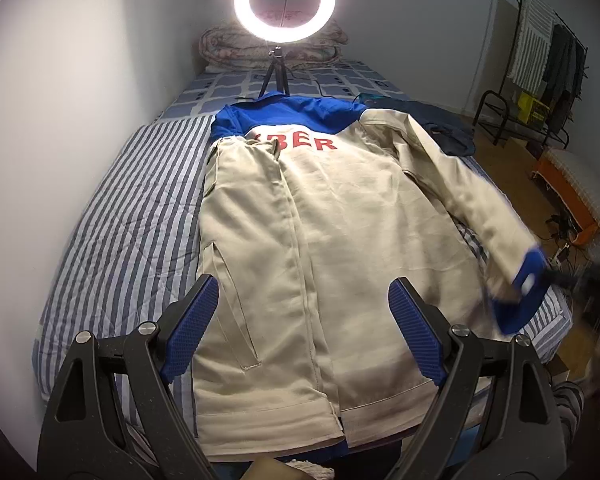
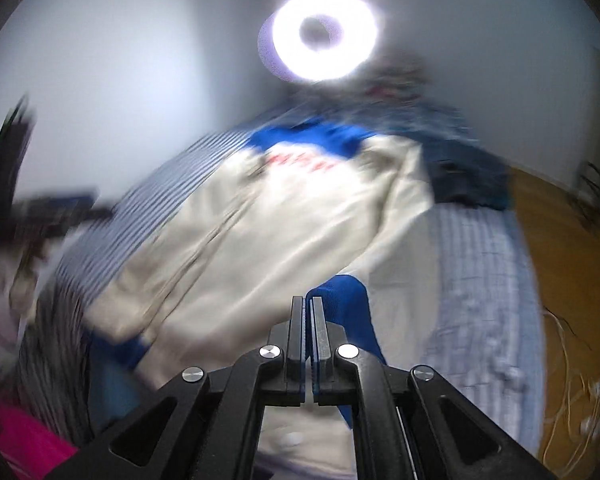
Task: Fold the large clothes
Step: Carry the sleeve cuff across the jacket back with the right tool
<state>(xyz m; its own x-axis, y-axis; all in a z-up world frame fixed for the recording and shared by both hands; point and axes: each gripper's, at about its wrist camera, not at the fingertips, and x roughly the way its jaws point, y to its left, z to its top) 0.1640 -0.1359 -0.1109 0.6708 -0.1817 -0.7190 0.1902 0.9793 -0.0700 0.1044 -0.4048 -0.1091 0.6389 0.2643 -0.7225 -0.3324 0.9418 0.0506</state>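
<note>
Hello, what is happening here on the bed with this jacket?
A person with a gripper in each hand is folding a beige and blue jacket spread on a striped bed. The right gripper is shut on the blue cuff of one sleeve and holds it above the jacket's side. The left gripper hangs open over the jacket's lower part and holds nothing. The other sleeve already lies folded across the body. A ring light stands at the far end.

To my left the striped blanket (image 1: 112,220) lies bare beside the wall (image 1: 60,80). Ahead, the ring light's tripod (image 1: 272,76) blocks me; dark clothes (image 1: 440,120) crowd the right.
</note>
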